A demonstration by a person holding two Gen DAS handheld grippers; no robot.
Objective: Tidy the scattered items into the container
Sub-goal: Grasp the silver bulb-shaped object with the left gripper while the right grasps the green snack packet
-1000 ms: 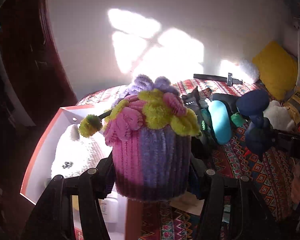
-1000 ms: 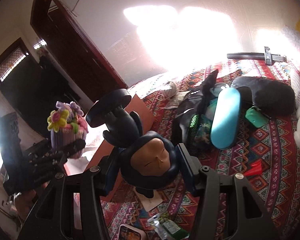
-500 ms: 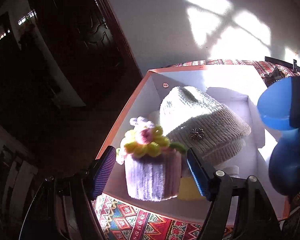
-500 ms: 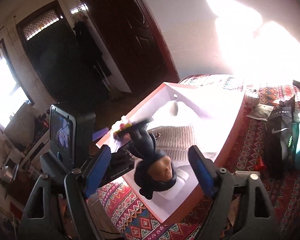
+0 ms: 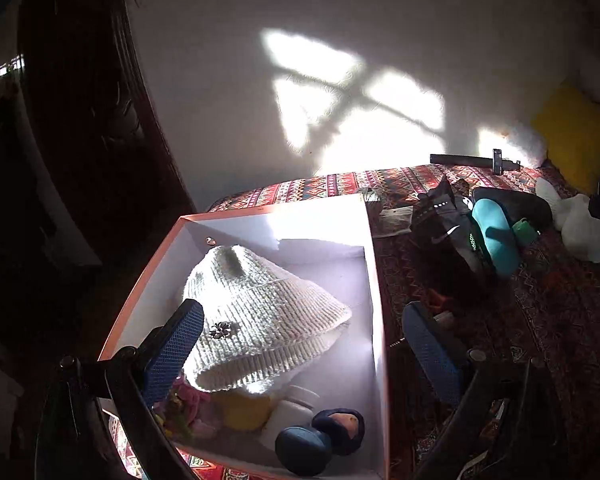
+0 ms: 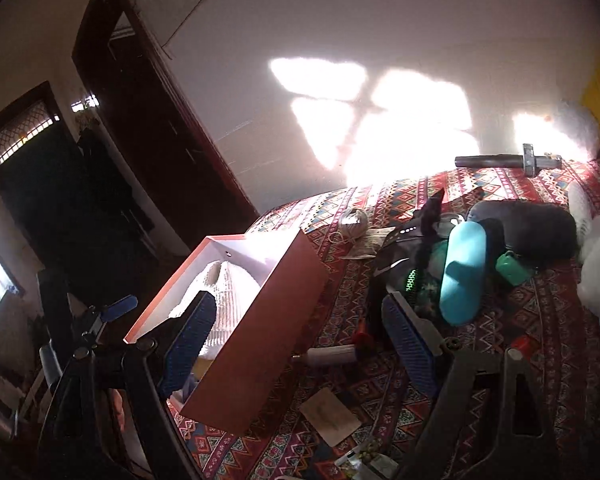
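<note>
Left wrist view: sunlit wall behind bed (image 5: 540,312) with patterned cover. Open box (image 5: 374,264) at near left, knit hat (image 5: 260,320) and blue doll (image 5: 320,440) seen inside. Left gripper (image 5: 300,352) jaws opening, nothing between.

Right wrist view: dark doorway at left. Right gripper (image 6: 300,340) jaws wide, nothing held. Teal case (image 6: 462,272) lies far right on bed; judged rigid, smooth, light; best gripped across narrow middle.

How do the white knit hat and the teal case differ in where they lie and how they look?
The white knit hat lies inside the orange box; the teal case is out on the patterned bedspread, among other loose items. The hat is soft, ribbed and slumped, with a small dark flower ornament; the case is smooth and rounded. The hat is sunlit; the case is partly shadowed. Neither is gripped.
</note>
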